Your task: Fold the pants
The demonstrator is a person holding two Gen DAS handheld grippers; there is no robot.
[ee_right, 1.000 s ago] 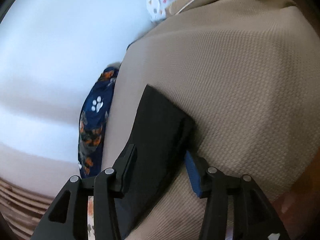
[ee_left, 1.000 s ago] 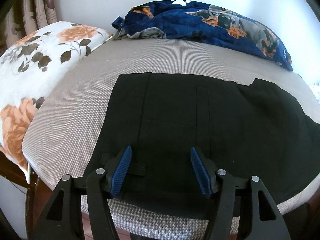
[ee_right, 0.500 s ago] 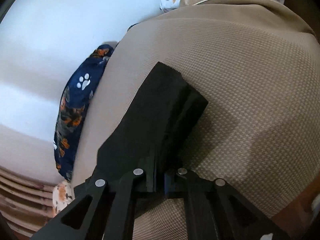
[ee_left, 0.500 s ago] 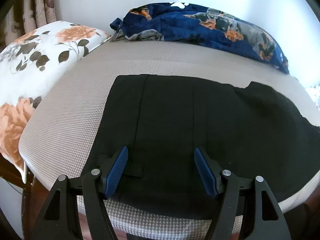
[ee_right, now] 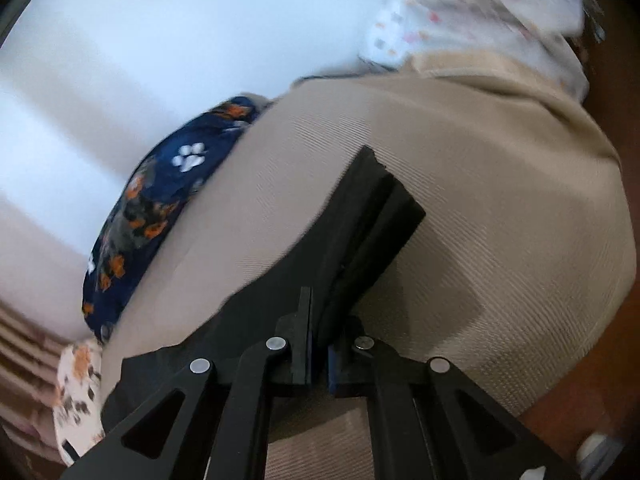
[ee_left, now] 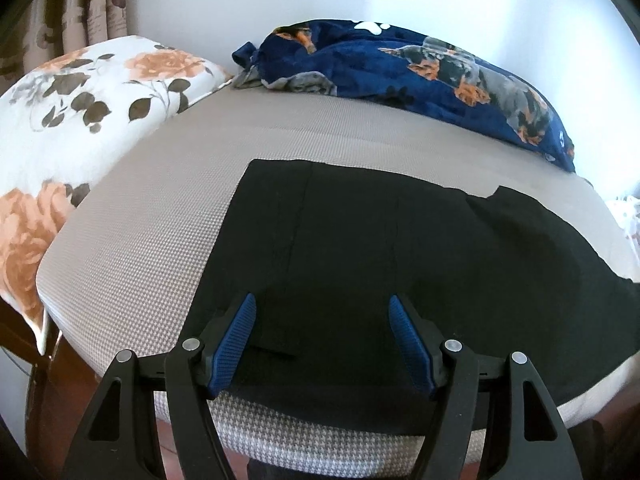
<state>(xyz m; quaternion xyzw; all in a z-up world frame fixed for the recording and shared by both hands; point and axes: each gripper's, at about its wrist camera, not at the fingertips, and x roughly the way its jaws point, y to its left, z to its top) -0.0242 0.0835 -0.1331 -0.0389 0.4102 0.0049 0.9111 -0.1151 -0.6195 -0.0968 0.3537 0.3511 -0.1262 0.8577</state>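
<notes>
My right gripper (ee_right: 318, 344) clamped on pants (ee_left: 400, 260) near leg-end hem, cloth pinched between pads, hem running ahead of fingers. My left gripper (ee_left: 322, 340) jaws wide apart, hovering over waist end, nothing held; black cloth spread flat ahead on grey mattress (ee_left: 160, 216). Judge step: carry leg end over toward waist. Do well: lift hem enough to clear surface, keep both layers together, travel straight along leg line, left ready to pin waist. Blue blanket (ee_left: 420, 68) beyond, well apart.
</notes>
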